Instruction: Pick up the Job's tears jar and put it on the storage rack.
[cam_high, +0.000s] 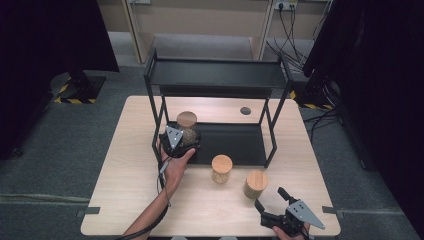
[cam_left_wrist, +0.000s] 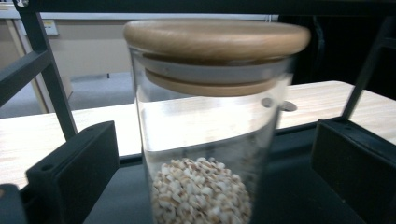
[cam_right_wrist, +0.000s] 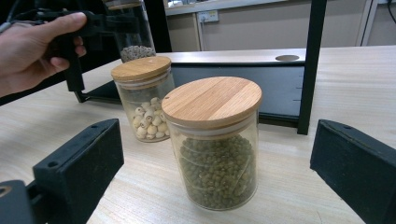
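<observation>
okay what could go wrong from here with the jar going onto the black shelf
1. The grain jar sits between the left gripper's fingers with gaps visible, so it may slip or tip.
2. Its wooden lid is close under the rack's upper rail and could knock it.
3. The right gripper hangs open near the green bean jar; a careless move could topple it.

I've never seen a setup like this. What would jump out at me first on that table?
Probably the black two-tier shelf standing at the back of the wooden table, and three glass jars with wooden lids. The left tool has the jar of pale grains between its jaws at the lower shelf's left end. The jar of green beans and the jar of white seeds stand on the table before the open right tool.
</observation>
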